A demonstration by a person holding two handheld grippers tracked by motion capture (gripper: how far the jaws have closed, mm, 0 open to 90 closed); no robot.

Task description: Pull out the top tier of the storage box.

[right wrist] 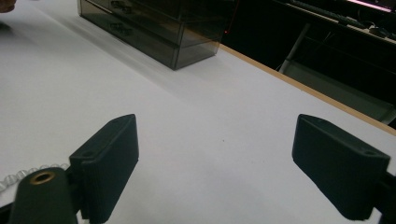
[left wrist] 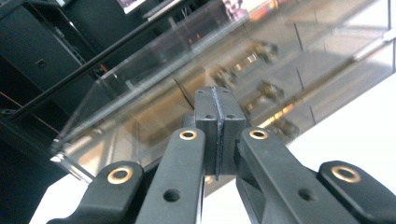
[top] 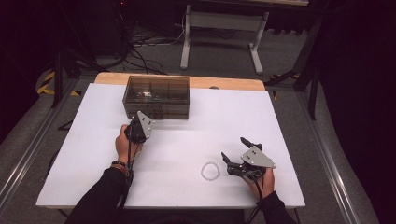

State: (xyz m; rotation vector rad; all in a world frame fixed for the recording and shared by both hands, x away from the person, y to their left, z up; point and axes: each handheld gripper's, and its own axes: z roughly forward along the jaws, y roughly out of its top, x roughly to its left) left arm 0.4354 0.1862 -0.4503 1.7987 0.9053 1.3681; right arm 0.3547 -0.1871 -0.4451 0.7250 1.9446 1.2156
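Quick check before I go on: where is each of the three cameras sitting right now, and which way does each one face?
High view: above the person's side, looking forward and down on the white table; both forearms, left gripper and right gripper show, bead bracelet between.
Left gripper view: rides the left gripper, tilted, facing the smoky drawer box up close; pads pressed together.
Right gripper view: rides the right gripper, low over the table, jaws wide apart, box far off.
Shared: all three see the box.
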